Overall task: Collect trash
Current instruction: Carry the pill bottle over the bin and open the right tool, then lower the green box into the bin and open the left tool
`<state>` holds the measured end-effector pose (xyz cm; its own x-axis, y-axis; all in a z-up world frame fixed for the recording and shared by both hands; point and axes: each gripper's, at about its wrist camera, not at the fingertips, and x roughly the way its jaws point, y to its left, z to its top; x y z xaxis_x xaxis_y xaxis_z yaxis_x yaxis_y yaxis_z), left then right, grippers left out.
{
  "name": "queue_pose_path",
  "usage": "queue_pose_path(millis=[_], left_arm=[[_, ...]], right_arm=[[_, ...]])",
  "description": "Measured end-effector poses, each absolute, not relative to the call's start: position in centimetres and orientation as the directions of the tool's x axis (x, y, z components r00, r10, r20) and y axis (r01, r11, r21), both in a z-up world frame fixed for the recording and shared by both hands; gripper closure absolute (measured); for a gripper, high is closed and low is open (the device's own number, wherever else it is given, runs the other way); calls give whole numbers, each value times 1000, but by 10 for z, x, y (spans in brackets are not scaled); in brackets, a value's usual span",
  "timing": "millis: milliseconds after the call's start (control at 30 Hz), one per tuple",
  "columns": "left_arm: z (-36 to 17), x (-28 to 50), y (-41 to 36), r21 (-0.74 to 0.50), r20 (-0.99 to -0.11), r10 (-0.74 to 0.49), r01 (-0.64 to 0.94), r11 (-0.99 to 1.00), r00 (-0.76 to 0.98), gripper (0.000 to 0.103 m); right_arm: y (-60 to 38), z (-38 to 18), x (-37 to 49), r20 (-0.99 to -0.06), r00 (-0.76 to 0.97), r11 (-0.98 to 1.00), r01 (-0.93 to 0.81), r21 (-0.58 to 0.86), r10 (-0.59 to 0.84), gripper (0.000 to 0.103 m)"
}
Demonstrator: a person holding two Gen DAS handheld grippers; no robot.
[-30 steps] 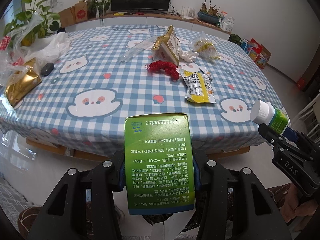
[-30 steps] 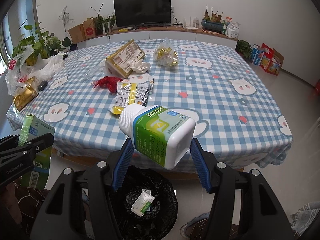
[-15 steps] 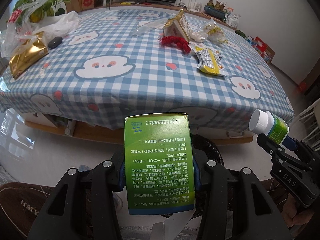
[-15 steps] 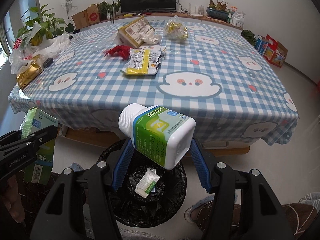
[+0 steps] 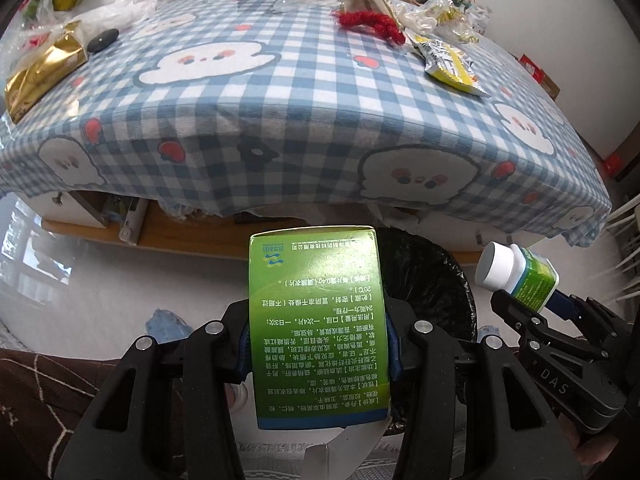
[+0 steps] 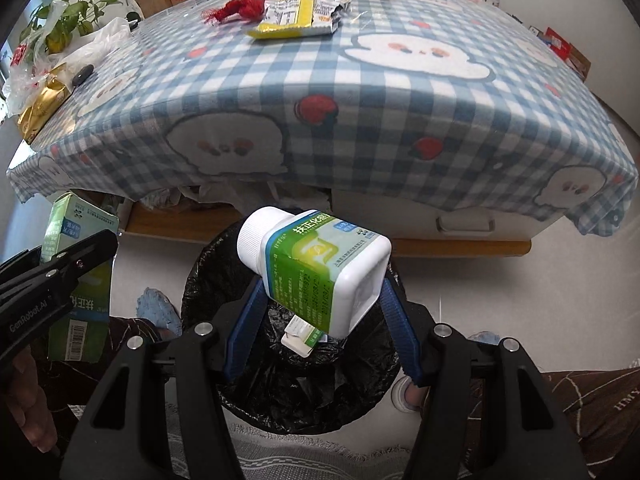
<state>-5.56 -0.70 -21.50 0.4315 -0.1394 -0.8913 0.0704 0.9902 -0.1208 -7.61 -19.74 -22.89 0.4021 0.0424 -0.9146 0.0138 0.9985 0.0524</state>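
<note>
Both grippers loaded, left gripper (image 5: 318, 354) clamps green box (image 5: 316, 320), right gripper (image 6: 320, 320) clamps pill bottle (image 6: 316, 272); box sits left of bin (image 6: 288, 380), may miss

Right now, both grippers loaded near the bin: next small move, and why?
Probably open the right gripper: its white bottle hangs directly above the black-lined bin, so it should drop in. The left gripper holds the green box nearer the bin's edge.

Checked tablecloth (image 5: 304, 92) under wrappers (image 5: 448, 62), red yarn (image 5: 368, 24)
</note>
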Motion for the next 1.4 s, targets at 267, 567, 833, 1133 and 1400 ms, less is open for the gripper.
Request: queue_pose_path(millis=[267, 567, 833, 1133, 1400], left_arm=[[-245, -45, -9, -81, -916, -100, 66, 995, 389, 56], [-259, -45, -6, -87, -924, -106, 69, 994, 366, 56], [-259, -45, -4, -93, -926, -110, 66, 994, 361, 56], [-265, -39, -13, -98, -929, -117, 71, 993, 350, 56], [-270, -37, -43, -89, -934, -123, 115, 989, 335, 56]], right_arm=[[-192, -270, -68, -947, 317, 997, 21, 69, 59, 47], [-176, -310, -65, -973, 224, 998, 21, 67, 61, 47], [-162, -324, -66, -978, 200, 998, -10, 55, 56, 47], [-176, -306, -65, -969, 244, 999, 21, 36, 30, 22], [-222, -266, -69, -952, 306, 997, 78, 12, -13, 8]])
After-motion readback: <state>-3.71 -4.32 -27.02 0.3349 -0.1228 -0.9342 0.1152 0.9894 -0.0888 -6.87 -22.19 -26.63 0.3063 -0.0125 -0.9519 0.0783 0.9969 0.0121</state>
